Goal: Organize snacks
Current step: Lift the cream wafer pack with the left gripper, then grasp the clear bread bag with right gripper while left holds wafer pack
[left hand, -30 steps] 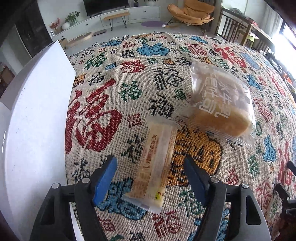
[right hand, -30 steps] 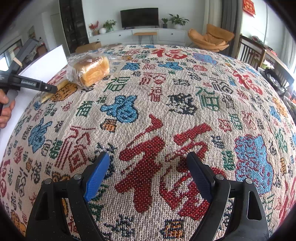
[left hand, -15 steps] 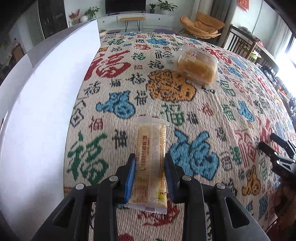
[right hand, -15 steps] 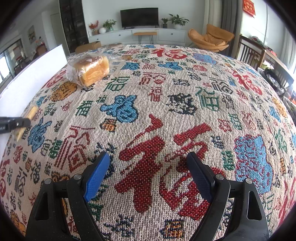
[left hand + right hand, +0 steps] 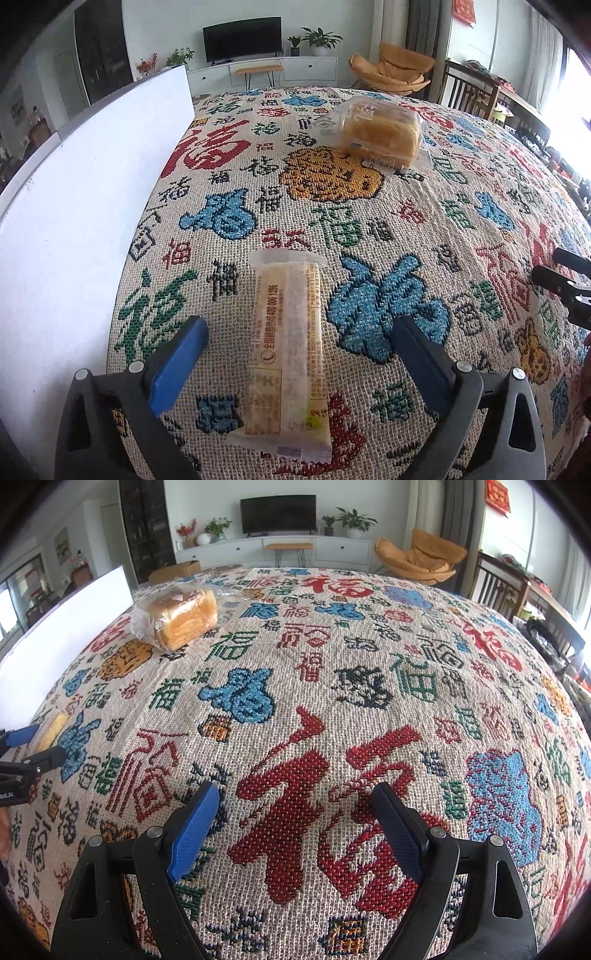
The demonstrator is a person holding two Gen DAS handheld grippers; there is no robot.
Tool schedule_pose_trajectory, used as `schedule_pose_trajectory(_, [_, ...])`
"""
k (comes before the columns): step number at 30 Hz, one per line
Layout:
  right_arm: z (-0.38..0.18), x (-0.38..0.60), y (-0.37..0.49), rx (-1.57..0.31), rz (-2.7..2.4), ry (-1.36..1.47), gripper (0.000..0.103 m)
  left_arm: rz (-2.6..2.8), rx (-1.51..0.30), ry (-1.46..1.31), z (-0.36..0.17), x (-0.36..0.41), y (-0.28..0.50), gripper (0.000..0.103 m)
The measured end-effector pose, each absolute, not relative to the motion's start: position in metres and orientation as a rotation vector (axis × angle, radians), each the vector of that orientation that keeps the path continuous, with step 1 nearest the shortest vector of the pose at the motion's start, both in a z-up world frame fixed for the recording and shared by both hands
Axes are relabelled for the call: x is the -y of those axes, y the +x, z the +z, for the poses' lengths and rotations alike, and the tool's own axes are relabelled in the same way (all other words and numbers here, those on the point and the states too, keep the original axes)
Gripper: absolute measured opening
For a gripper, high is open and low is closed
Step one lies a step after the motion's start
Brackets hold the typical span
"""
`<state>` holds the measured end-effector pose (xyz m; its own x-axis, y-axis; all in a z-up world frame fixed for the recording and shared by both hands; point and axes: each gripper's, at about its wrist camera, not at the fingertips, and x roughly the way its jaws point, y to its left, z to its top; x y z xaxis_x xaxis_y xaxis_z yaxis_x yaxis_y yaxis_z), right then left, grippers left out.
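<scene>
Between the wide-spread blue pads of the left gripper [image 5: 295, 354], jaws just sprung open, lies the wrapped snack bar [image 5: 288, 354] flat on the patterned cloth [image 5: 369, 236], near the white board [image 5: 74, 221] and touched by neither pad. Could snag the wrapper's crinkled end and drag it askew if lifted away carelessly (bagged bread [image 5: 380, 136] well beyond). Pitched steeply down; right gripper [image 5: 295, 830] likewise angled, fingers apart over bare cloth, holding nothing.

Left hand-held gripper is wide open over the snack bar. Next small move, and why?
Probably back the left hand-held gripper off. Its jaws have just opened and stand clear of the snack bar, which lies flat on the tablecloth. The bagged bread looks like the next pick.
</scene>
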<state>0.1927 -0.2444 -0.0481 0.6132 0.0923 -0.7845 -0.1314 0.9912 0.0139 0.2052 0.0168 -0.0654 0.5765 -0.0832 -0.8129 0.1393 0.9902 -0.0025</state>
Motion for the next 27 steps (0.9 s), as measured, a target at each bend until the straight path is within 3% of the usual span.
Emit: schedule_pose_trajectory(27, [-0.0479, 0.2448, 0.1920, -0.900, 0.124, -0.050, 0.087, -0.118, -0.946, 0.064, -0.0673, -0.0173, 0.2042, 0.103])
